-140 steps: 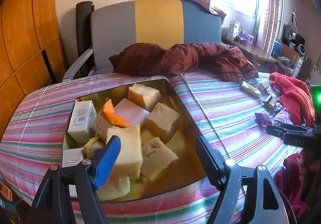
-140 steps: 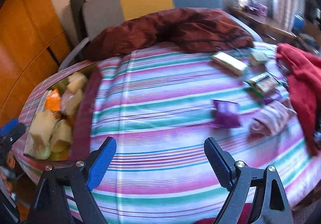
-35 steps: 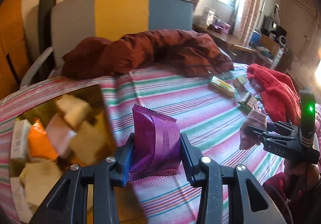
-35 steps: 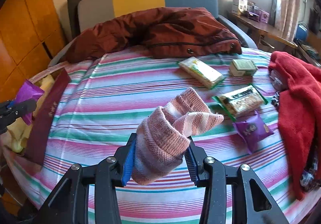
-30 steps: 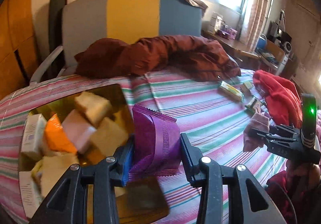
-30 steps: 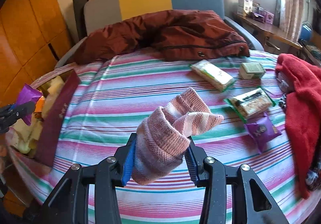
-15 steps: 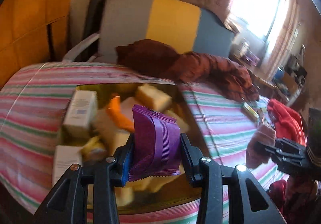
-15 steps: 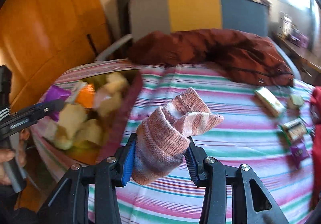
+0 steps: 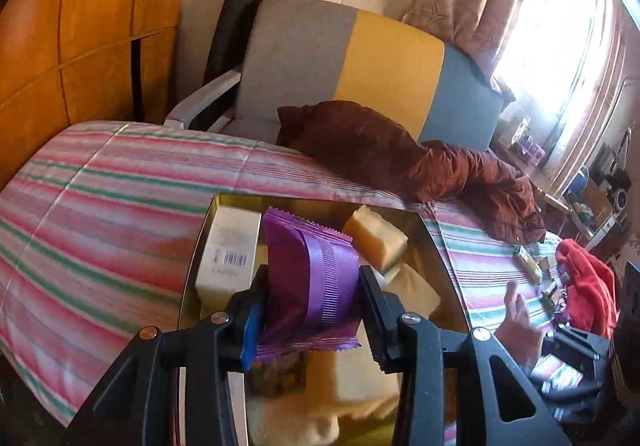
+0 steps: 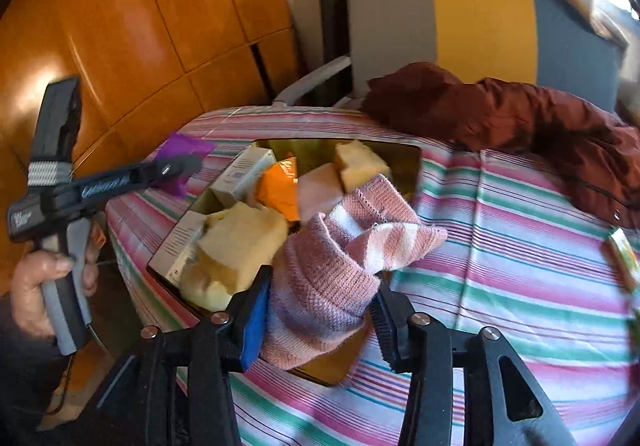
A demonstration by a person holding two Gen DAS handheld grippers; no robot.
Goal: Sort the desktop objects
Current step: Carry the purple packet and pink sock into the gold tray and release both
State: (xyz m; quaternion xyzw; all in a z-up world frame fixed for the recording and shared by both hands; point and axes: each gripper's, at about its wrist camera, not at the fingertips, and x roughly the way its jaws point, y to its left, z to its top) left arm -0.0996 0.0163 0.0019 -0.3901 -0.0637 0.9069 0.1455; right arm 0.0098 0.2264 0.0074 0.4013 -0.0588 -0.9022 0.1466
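A purple snack packet (image 9: 308,274) stands upright between the fingers of my left gripper (image 9: 312,286), whose jaws are opening slightly. It hangs over the gold tin (image 9: 436,246), which holds yellow blocks, white boxes and an orange packet. My right gripper (image 10: 320,286) holds a pink striped sock (image 10: 340,246) over the tin's near right part (image 10: 416,166). Its jaws are opening, and the sock is still between the pads. In the right wrist view the left gripper (image 10: 176,166) and its packet (image 10: 180,146) are above the tin's far left corner.
The tin lies on a striped cloth (image 9: 100,214). A brown jacket (image 10: 520,118) lies at the back by a grey, yellow and blue chair (image 9: 360,58). Snack packs (image 9: 528,266) and a red cloth (image 9: 588,286) lie at the far right. Wooden panels (image 10: 140,26) stand on the left.
Both grippers have swung left from the open cloth to above the tin, carrying the packet and the sock. The right jaws stand a little wider than before.
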